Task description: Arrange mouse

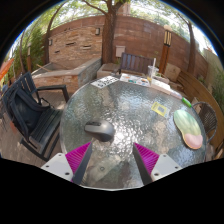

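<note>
A dark grey mouse point(100, 129) lies on the round glass table point(130, 110), just ahead of my left finger and a little left of the gap between the fingers. My gripper point(112, 158) hovers over the near part of the table, open and empty. Its two magenta pads point(78, 155) stand wide apart with only glass between them. The mouse is beyond the fingertips and nothing touches it.
A green plate-like object point(187, 126) lies on the table's right side. A white box point(161, 106) and a flat card point(104, 83) lie farther back. A black chair point(28, 110) stands to the left, another chair point(133, 63) behind the table. Brick walls enclose the patio.
</note>
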Action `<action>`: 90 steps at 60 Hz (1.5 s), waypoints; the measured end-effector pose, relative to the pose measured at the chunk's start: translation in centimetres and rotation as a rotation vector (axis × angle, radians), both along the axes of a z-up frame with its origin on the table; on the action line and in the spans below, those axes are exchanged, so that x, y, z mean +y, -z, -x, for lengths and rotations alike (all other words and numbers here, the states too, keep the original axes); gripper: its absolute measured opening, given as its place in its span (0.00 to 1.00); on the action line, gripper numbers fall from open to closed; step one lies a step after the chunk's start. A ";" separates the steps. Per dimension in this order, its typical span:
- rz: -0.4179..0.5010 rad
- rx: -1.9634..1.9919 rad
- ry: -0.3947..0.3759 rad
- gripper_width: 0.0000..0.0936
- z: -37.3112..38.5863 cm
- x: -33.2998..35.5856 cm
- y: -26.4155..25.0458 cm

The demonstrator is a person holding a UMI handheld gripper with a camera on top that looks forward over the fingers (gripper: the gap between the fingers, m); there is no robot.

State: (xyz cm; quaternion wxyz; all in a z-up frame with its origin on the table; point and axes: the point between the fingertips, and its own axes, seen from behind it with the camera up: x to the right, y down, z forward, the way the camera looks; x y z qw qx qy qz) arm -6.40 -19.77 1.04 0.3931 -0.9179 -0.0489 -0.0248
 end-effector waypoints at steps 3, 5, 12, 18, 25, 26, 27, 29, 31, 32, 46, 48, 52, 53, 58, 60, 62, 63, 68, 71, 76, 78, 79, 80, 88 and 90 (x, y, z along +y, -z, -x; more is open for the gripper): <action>0.004 -0.013 -0.004 0.89 0.3 1.9 0.7; 0.008 -0.020 -0.010 0.89 0.5 3.0 1.1; 0.006 -0.034 -0.026 0.89 1.0 6.2 1.6; -0.001 -0.047 -0.012 0.89 0.5 9.2 1.5; -0.004 -0.041 0.011 0.85 -0.2 12.1 1.8; -0.002 -0.038 0.014 0.84 -0.2 12.3 2.0; -0.001 -0.036 0.016 0.82 -0.3 12.6 2.1; 0.004 -0.031 0.014 0.78 -0.2 13.0 2.3; 0.013 -0.023 0.004 0.74 0.0 13.3 2.6; 0.019 -0.016 -0.002 0.72 0.1 13.4 2.8; 0.021 0.007 -0.063 0.45 1.2 13.6 3.1; 0.030 0.018 -0.067 0.42 1.4 13.5 3.1; 0.034 0.062 -0.081 0.40 2.1 13.5 1.9; 0.030 0.068 -0.087 0.40 2.3 13.6 1.4; -0.059 0.103 -0.123 0.38 2.7 14.4 -3.4; -0.112 0.129 -0.139 0.38 2.7 14.9 -6.5; -0.169 0.154 -0.146 0.38 2.4 15.5 -10.1; -0.203 0.167 -0.149 0.38 2.0 15.7 -11.9; -0.343 0.220 -0.124 0.38 -1.9 16.9 -20.2; -0.405 0.234 -0.087 0.38 -6.0 17.2 -23.3; -0.434 0.208 0.009 0.38 -14.8 18.6 -24.7; -0.426 0.186 0.048 0.38 -18.5 19.1 -24.1; -0.410 0.171 0.067 0.38 -20.4 19.0 -23.1; -0.391 0.158 0.086 0.37 -22.2 18.9 -21.8; -0.170 0.065 0.197 0.38 -33.1 16.3 -9.1; -0.122 0.047 0.208 0.38 -34.7 15.6 -6.2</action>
